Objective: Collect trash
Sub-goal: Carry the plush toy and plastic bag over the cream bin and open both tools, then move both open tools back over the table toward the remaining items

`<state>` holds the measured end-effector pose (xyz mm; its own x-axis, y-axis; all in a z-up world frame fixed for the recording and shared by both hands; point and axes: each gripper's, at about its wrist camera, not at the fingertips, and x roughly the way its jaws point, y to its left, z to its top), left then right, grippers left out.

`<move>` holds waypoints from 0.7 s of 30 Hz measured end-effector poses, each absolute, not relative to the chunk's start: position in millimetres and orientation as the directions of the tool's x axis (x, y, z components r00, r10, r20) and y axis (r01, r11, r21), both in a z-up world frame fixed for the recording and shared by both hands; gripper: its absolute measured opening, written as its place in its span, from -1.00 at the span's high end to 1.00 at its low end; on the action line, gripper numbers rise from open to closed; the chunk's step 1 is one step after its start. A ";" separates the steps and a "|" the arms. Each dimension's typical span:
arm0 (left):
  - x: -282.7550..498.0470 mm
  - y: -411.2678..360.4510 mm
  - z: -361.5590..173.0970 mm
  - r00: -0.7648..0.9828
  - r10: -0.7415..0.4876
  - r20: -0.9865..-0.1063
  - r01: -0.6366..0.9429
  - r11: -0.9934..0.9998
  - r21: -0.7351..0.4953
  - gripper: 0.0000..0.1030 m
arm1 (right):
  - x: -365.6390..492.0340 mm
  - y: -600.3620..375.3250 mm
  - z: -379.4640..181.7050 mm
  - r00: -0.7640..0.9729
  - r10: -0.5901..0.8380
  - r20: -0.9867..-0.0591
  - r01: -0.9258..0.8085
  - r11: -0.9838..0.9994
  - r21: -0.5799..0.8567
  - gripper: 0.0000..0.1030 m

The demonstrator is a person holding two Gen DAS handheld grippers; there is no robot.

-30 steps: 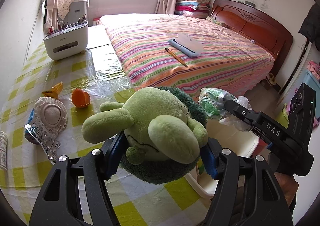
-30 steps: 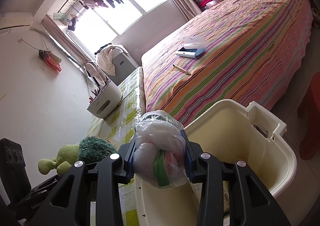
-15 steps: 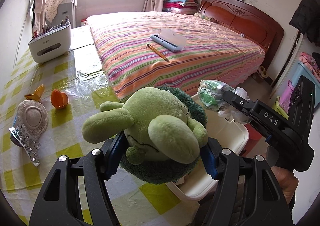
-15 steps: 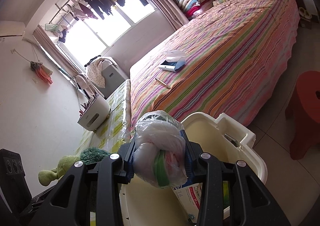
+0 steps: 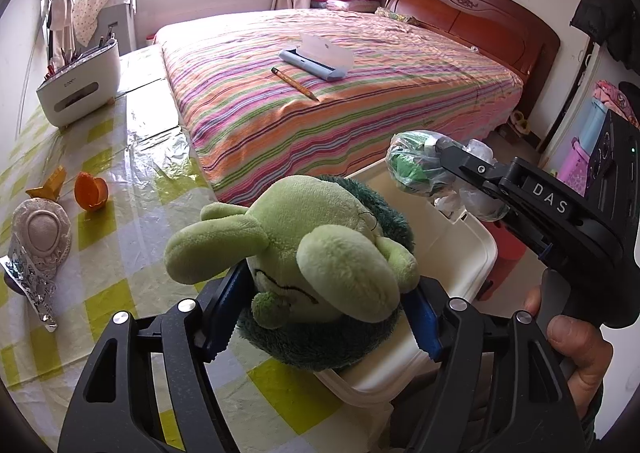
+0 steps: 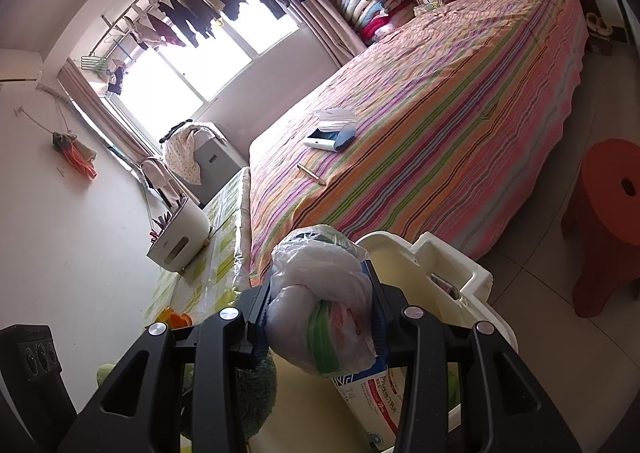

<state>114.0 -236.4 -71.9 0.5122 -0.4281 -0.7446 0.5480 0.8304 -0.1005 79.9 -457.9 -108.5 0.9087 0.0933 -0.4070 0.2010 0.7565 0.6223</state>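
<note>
Bin (image 5: 472,249) now sits further under both grippers than a second ago. Left gripper (image 5: 320,305) clamps green plush toy (image 5: 304,253) over bin's near rim at table (image 5: 120,253) edge. Right gripper (image 6: 320,313), held higher, pinches knotted plastic bag (image 6: 320,301) above bin's open mouth.

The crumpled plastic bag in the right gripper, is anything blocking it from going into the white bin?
Nothing visible blocks it. The crumpled clear plastic bag is clamped in the right gripper over the open cream-white plastic bin. A printed carton already lies inside, below it.
</note>
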 end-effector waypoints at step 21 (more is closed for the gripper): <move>115.0 -219.4 -67.2 0.576 -0.353 -0.737 0.485 0.874 -0.040 -0.82 | 85.0 -467.9 -117.8 0.907 0.085 -0.412 0.258 0.662 0.704 -0.52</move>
